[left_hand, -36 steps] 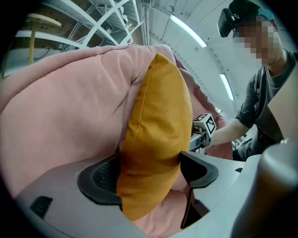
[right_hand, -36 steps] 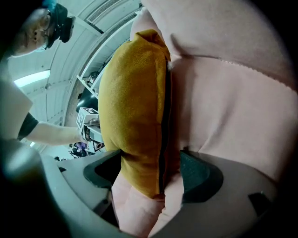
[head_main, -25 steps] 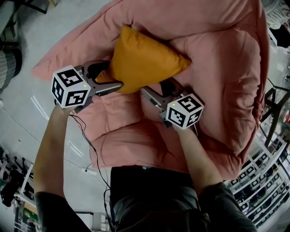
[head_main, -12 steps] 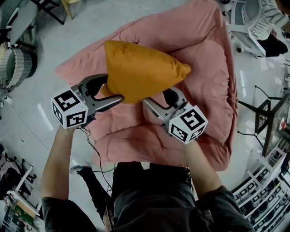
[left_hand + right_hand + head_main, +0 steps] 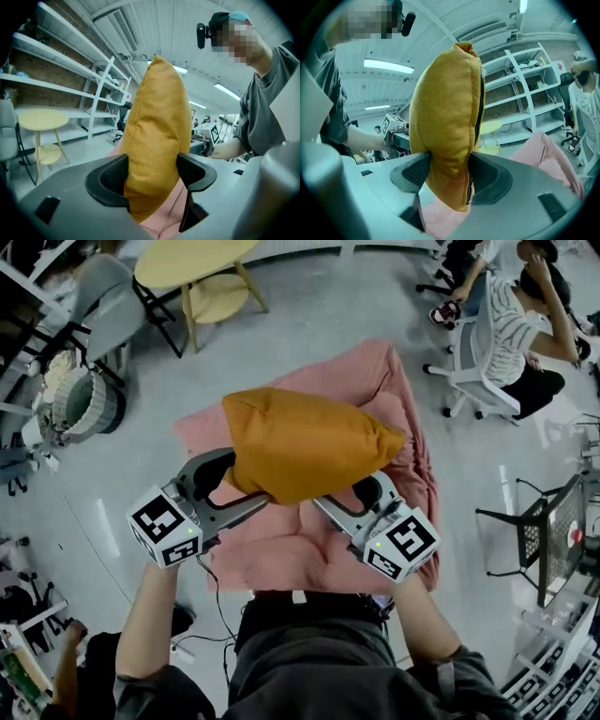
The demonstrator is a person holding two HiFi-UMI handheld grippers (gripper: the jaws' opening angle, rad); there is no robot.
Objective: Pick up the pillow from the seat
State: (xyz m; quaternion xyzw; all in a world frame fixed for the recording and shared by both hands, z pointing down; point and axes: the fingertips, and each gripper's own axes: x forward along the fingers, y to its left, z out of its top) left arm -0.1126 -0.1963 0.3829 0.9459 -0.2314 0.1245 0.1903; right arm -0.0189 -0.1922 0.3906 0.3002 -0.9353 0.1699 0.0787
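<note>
The orange pillow [image 5: 309, 442] hangs in the air above the pink beanbag seat [image 5: 380, 381], clear of it. My left gripper [image 5: 248, 486] is shut on the pillow's left near corner, and its jaws have just closed a little tighter on the fabric. My right gripper [image 5: 349, 498] is shut on the right near corner and has squeezed in the same way. In the left gripper view the pillow [image 5: 157, 136] stands edge-on between the pads of that gripper [image 5: 152, 176]. The right gripper view shows the pillow [image 5: 445, 117] pinched the same way in its gripper [image 5: 447, 171].
A round yellow table [image 5: 192, 259] stands on the grey floor beyond the seat. At the left is a wicker chair [image 5: 80, 399]. A person sits on an office chair [image 5: 511, 324] at the upper right. A black metal frame [image 5: 548, 531] is at the right. White shelving [image 5: 70, 84] lines the wall.
Both grippers have risen together with the pillow, lifting it well off the pink seat. The seat now lies far below and more of the room shows.
</note>
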